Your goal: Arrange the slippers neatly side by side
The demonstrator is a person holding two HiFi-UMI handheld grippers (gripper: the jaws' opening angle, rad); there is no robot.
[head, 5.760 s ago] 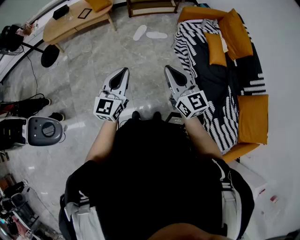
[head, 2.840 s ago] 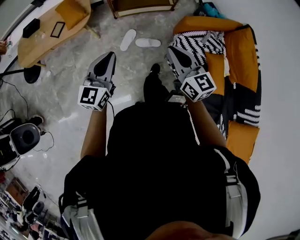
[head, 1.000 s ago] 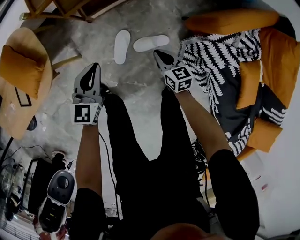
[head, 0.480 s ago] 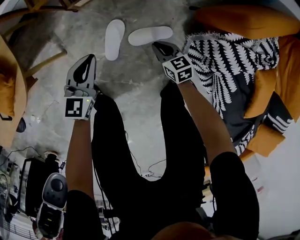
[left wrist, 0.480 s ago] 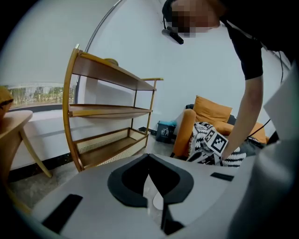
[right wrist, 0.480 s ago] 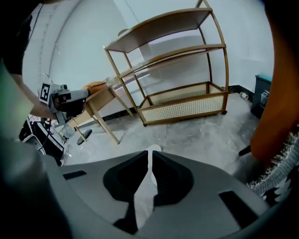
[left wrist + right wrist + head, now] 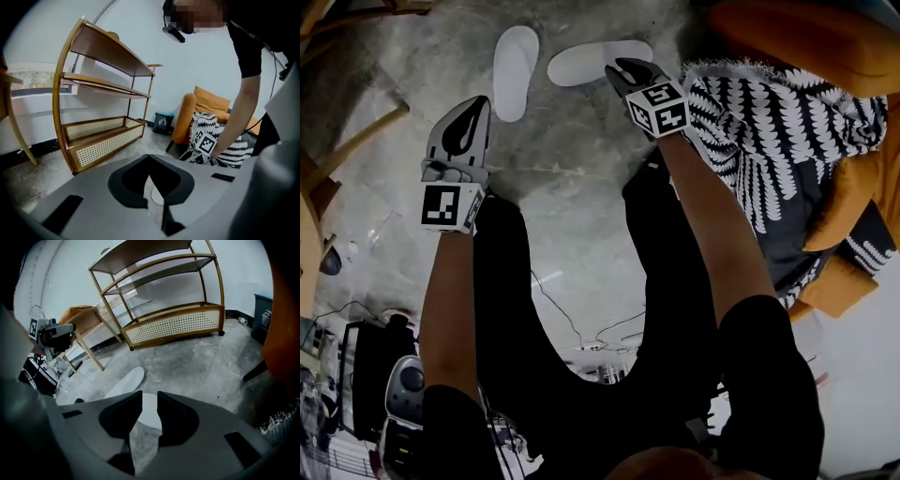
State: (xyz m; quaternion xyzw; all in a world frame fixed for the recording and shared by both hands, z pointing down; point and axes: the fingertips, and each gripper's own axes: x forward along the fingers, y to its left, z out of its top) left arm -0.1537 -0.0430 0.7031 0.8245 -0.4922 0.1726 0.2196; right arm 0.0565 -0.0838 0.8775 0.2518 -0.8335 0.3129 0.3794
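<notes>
Right fingers (image 7: 178, 418) newly apart, slipper (image 7: 147, 409) half-hidden

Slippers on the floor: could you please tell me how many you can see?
2. One white slipper lies ahead of the left tongs; the other slipper lies crosswise to its right, beside the right tongs. None appears hidden.

The mottled grey stone-like floor (image 7: 572, 187) looks smooth, with a faint sheen. One flat white slipper (image 7: 515, 70) and the other white slipper (image 7: 586, 62) look like soft matt cloth. The curved shelf rack (image 7: 96, 129) is varnished wood with woven cane panels. The orange sofa (image 7: 797, 42) and the black-and-white leaf-patterned throw (image 7: 769, 122) are matt fabric.
</notes>
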